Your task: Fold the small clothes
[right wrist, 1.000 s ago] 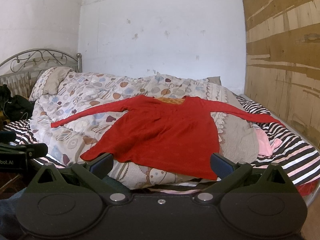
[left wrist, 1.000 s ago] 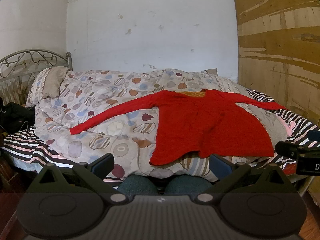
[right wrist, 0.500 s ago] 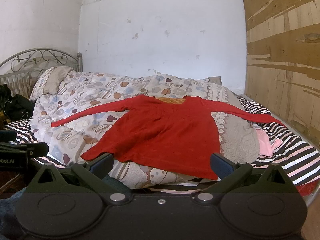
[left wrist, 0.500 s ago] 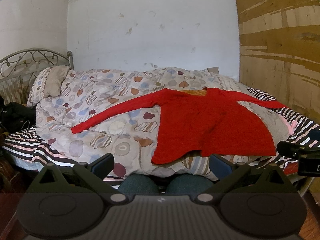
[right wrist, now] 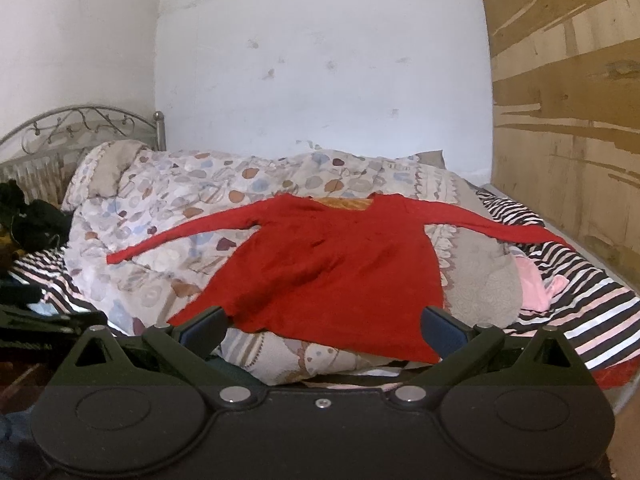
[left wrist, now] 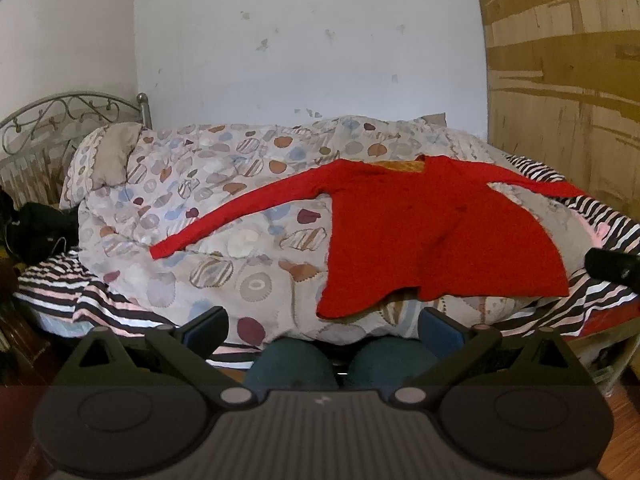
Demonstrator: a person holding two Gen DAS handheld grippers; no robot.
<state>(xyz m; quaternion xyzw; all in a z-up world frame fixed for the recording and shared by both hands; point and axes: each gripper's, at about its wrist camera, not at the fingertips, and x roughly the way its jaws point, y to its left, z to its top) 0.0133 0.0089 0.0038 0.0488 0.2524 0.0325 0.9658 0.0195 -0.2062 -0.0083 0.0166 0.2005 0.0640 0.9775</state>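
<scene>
A red long-sleeved top (left wrist: 432, 236) (right wrist: 332, 276) lies spread flat on a patterned quilt (left wrist: 224, 216) (right wrist: 168, 200), both sleeves stretched out sideways and the hem toward me. My left gripper (left wrist: 323, 326) hangs open short of the bed's near edge, below the hem's left corner, nothing between its fingers. In the right wrist view my right gripper (right wrist: 323, 326) is open too, its fingers framing the hem without touching it. The right gripper's tip (left wrist: 612, 266) shows at the right edge of the left wrist view.
The bed has a black-and-white striped sheet (right wrist: 592, 312), a metal headboard (left wrist: 60, 120) at the left and a wooden panel (right wrist: 568, 120) along the right. A pink cloth (right wrist: 532, 284) lies right of the top. Dark clothing (left wrist: 36, 228) is piled at the left. A person's knees (left wrist: 340, 360) sit below.
Both views have drifted slightly, so the top sits a little lower and closer in frame. Both grippers stay open and the top has not moved.
</scene>
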